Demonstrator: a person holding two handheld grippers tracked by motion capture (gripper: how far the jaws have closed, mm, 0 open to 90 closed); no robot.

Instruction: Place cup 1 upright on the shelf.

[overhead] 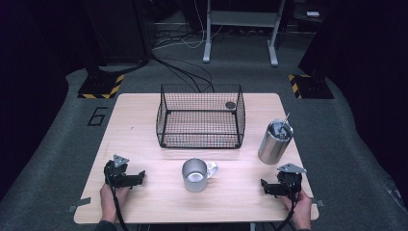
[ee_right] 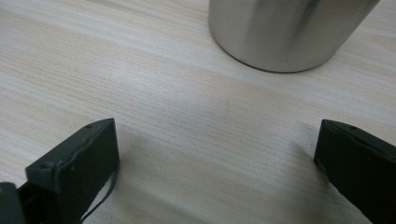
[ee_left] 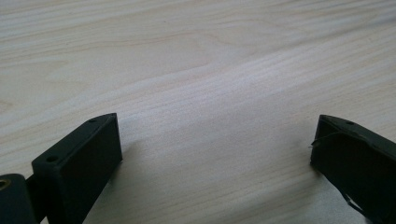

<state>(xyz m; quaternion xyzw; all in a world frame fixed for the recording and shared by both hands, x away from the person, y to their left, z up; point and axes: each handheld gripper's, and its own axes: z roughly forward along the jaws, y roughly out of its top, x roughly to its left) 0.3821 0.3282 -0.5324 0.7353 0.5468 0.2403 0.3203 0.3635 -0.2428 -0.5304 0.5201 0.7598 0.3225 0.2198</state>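
Note:
A steel mug (overhead: 195, 174) with a side handle stands at the table's front middle. A taller steel tumbler (overhead: 274, 140) with a thin rod sticking out of it stands at the right. My left gripper (overhead: 138, 177) rests on the wood left of the mug; its jaws are open in the left gripper view (ee_left: 215, 154), with bare wood between them. My right gripper (overhead: 265, 186) rests in front of the tumbler, open (ee_right: 217, 154) and empty. The base of a steel vessel (ee_right: 289, 32) stands just beyond it; I cannot tell which one.
A black wire basket (overhead: 200, 117) stands at the back middle of the wooden table (overhead: 144, 202), with a small dark round thing (overhead: 230, 105) in its far right corner. Cables and a metal stand's legs (overhead: 240, 33) lie on the floor beyond.

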